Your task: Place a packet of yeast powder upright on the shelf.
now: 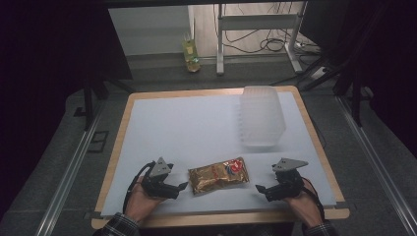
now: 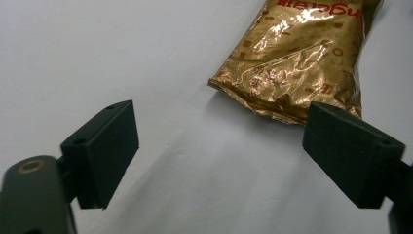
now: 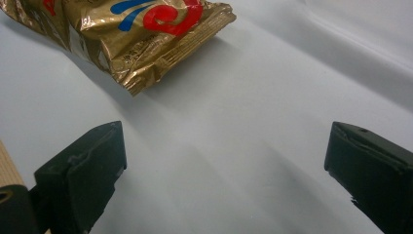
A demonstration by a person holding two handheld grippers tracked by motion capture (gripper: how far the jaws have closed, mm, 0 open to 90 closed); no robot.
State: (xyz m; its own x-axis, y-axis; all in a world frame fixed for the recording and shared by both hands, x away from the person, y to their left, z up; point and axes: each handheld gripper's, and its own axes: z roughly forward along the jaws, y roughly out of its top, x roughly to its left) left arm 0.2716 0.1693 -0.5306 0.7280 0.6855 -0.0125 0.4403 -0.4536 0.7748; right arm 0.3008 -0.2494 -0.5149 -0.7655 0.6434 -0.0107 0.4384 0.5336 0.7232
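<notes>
A shiny gold snack bag (image 1: 218,175) with red and blue print lies flat near the table's front edge, between my two grippers. My left gripper (image 1: 182,187) rests just left of the bag, jaws wide apart with bare mat between them; the bag's sealed end (image 2: 297,58) sits a little beyond them. My right gripper (image 1: 261,189) sits to the bag's right, jaws also spread wide over bare mat, the bag's other end (image 3: 141,34) ahead and to the side. Neither gripper touches the bag.
A clear plastic tub (image 1: 261,117) stands at the back right of the white mat (image 1: 196,128). The table has a wooden rim (image 1: 314,132). On the floor beyond stand a bottle (image 1: 191,53) and a metal frame with cables (image 1: 255,29).
</notes>
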